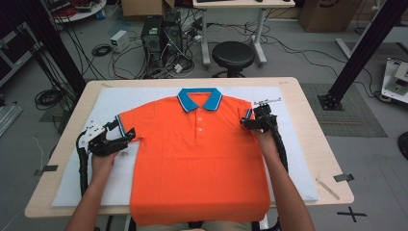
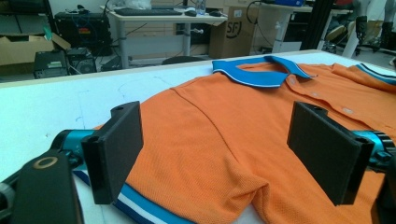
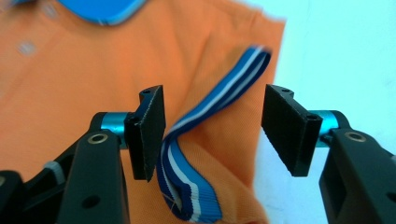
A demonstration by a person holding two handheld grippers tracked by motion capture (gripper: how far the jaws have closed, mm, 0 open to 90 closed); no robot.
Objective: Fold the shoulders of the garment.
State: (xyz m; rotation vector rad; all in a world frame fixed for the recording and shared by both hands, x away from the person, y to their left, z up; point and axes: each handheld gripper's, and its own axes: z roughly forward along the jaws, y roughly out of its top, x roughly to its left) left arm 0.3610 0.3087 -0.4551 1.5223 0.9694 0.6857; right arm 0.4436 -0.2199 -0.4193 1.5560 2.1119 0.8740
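An orange polo shirt (image 1: 197, 159) with a blue collar (image 1: 199, 98) lies flat, face up, on the white mat; its hem hangs over the near table edge. My left gripper (image 1: 122, 136) stands open at the shirt's left sleeve; in the left gripper view the sleeve (image 2: 205, 158) and its striped blue cuff (image 2: 140, 207) lie between the spread jaws of the left gripper (image 2: 224, 149). My right gripper (image 1: 250, 122) is open at the right sleeve. The striped cuff (image 3: 205, 140) curls up between the parted jaws of the right gripper (image 3: 215, 133), close to one pad.
A white mat (image 1: 298, 159) covers most of the wooden table (image 1: 327, 159). A flat stick (image 1: 327, 188) lies near the table's right front corner. Beyond the far edge stand a black stool (image 1: 233, 55), computer towers and cables on the floor.
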